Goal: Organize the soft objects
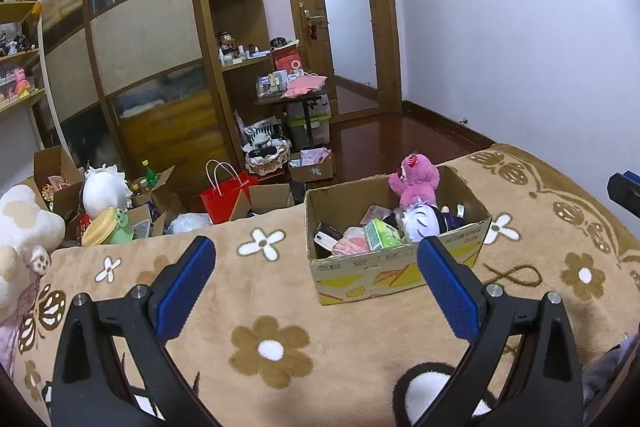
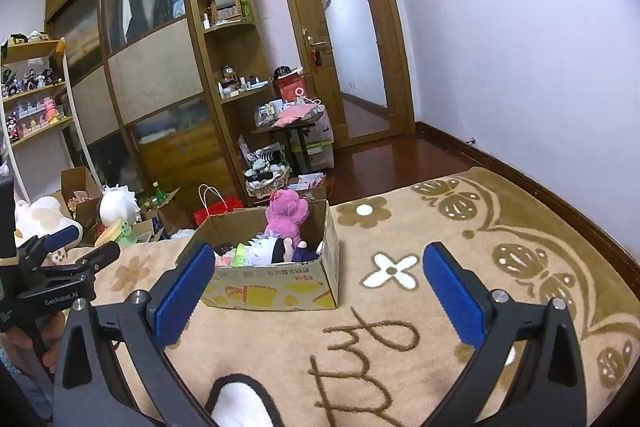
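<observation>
A cardboard box (image 1: pixel 400 271) stands on the beige flowered blanket (image 1: pixel 256 307). In it are a pink plush bear (image 1: pixel 418 183), a white-haired doll (image 1: pixel 424 221), a green packet (image 1: pixel 382 234) and other soft items. The box (image 2: pixel 280 287) and bear (image 2: pixel 285 217) also show in the right wrist view. My left gripper (image 1: pixel 316 261) is open and empty, short of the box. My right gripper (image 2: pixel 316 267) is open and empty, at the box's near right. The left gripper also shows at the left edge of the right wrist view (image 2: pixel 76 243).
A large cream plush (image 1: pixel 24 227) lies at the blanket's left end. Beyond the bed edge are a white plush head (image 1: pixel 105 191), a red bag (image 1: pixel 226 197), open boxes and clutter on the floor. Wardrobe, shelves and a door stand behind.
</observation>
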A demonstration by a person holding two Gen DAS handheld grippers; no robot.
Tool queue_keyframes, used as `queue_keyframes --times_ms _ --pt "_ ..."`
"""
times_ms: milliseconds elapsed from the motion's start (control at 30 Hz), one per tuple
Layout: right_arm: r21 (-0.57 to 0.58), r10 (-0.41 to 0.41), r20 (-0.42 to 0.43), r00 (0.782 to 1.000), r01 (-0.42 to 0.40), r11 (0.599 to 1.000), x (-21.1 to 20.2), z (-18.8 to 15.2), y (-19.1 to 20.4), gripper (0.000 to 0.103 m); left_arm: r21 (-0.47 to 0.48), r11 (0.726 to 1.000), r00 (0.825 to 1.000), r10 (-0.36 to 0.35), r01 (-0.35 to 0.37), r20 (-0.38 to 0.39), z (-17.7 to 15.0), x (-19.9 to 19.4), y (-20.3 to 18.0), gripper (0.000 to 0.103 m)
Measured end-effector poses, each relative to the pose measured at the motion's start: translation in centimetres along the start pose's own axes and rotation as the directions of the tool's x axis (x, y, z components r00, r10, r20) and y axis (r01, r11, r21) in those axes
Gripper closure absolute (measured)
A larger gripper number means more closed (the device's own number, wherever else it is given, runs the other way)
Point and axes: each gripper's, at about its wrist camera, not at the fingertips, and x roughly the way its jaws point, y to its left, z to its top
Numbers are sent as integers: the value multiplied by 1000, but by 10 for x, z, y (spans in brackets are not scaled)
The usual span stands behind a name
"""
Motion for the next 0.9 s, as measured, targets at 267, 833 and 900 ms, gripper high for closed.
queue_keyframes --times_ms 267,833,900 --pt "8 -6 3 1000 6 1000 0 1 -3 0 11 1000 1000 -3 3 -7 -2 4 0 3" --pt "-8 -13 8 1000 13 1000 -1 0 -2 0 -33 999 1000 2 -1 29 -1 -1 8 3" --pt "-9 -20 11 1000 20 1000 -2 0 -1 0 -32 999 999 -1 2 32 -2 -1 7 3"
